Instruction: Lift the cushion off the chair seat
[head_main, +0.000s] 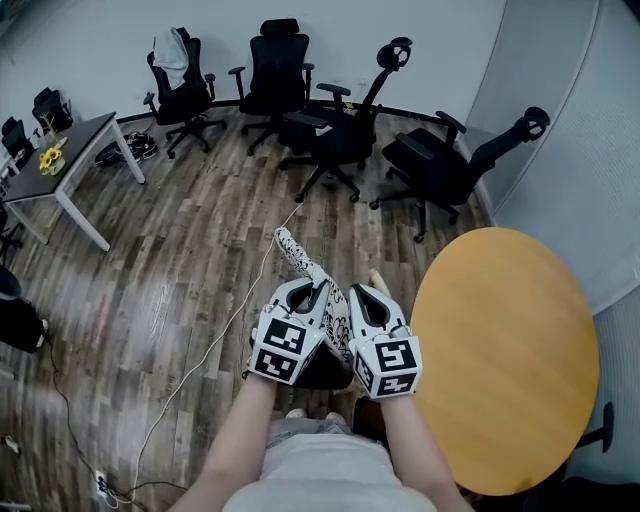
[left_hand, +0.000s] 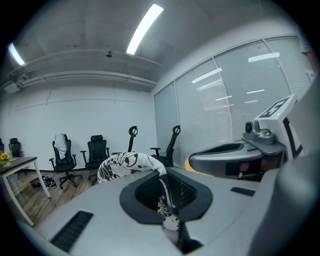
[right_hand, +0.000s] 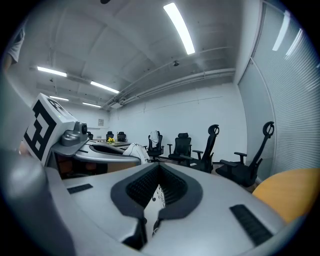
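The cushion (head_main: 301, 264), white with a black pattern, hangs in the air in front of me, folded into a narrow strip between both grippers. My left gripper (head_main: 303, 298) is shut on its left side; in the left gripper view the fabric (left_hand: 123, 164) bulges out past the shut jaws (left_hand: 167, 201). My right gripper (head_main: 366, 300) is shut on the other side, with patterned cloth (right_hand: 158, 196) pinched between its pads. A dark shape (head_main: 327, 371), probably the chair seat, lies mostly hidden just below the grippers.
A round wooden table (head_main: 510, 350) stands close on my right. Several black office chairs (head_main: 335, 130) line the far wall. A grey desk (head_main: 72, 160) with yellow flowers (head_main: 48, 158) is at the left. A white cable (head_main: 205, 345) runs across the wood floor.
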